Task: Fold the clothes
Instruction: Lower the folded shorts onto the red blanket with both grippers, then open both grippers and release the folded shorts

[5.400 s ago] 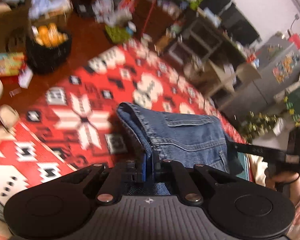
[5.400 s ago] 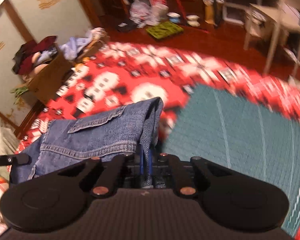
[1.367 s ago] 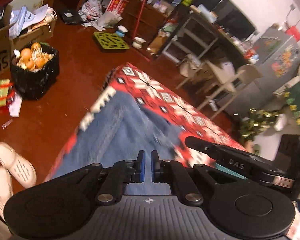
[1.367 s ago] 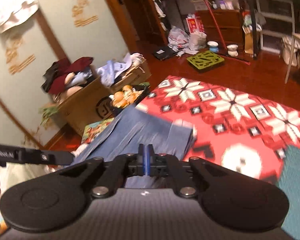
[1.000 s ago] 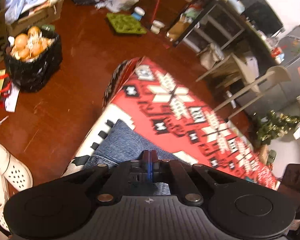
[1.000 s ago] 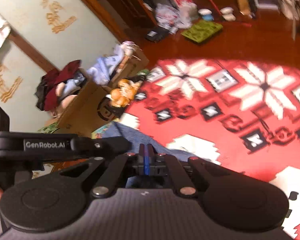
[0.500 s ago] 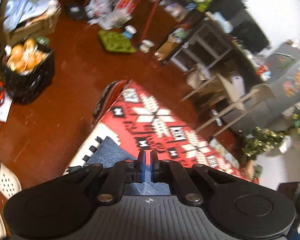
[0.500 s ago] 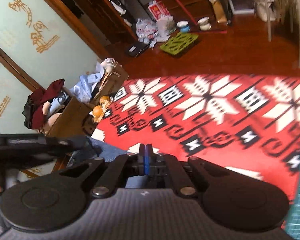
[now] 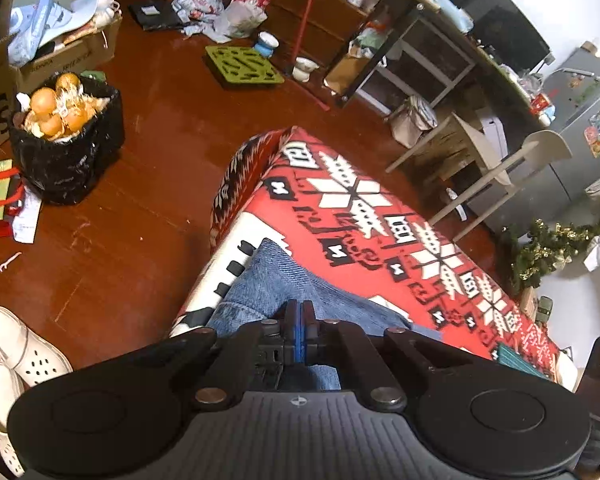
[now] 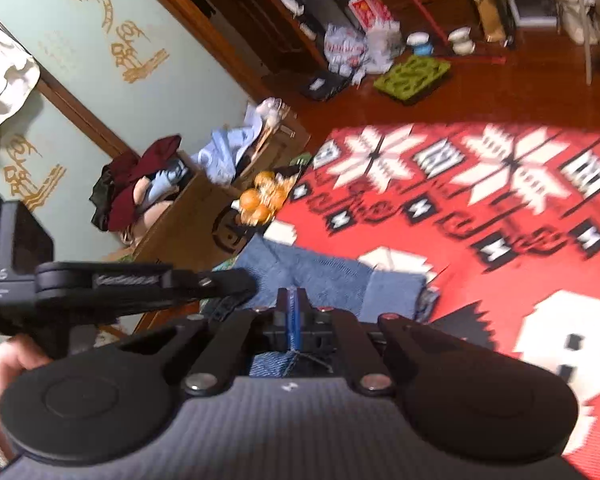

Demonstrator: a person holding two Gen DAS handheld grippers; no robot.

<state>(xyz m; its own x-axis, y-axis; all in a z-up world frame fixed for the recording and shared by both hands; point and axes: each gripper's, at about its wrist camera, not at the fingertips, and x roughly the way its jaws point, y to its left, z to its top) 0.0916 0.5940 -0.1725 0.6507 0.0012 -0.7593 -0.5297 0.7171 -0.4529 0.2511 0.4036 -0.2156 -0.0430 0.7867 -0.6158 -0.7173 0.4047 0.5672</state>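
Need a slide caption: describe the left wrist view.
Left gripper, jaws shut, over blue jeans lying on a red patterned blanket.

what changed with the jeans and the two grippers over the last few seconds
Earlier both grippers held the jeans up in the air by the waistband. Now the denim lies near the corner of the red patterned blanket. The left gripper and right gripper are both shut, low over the denim; whether they pinch it cannot be told. Unchanged: the blanket and the floor clutter around it.
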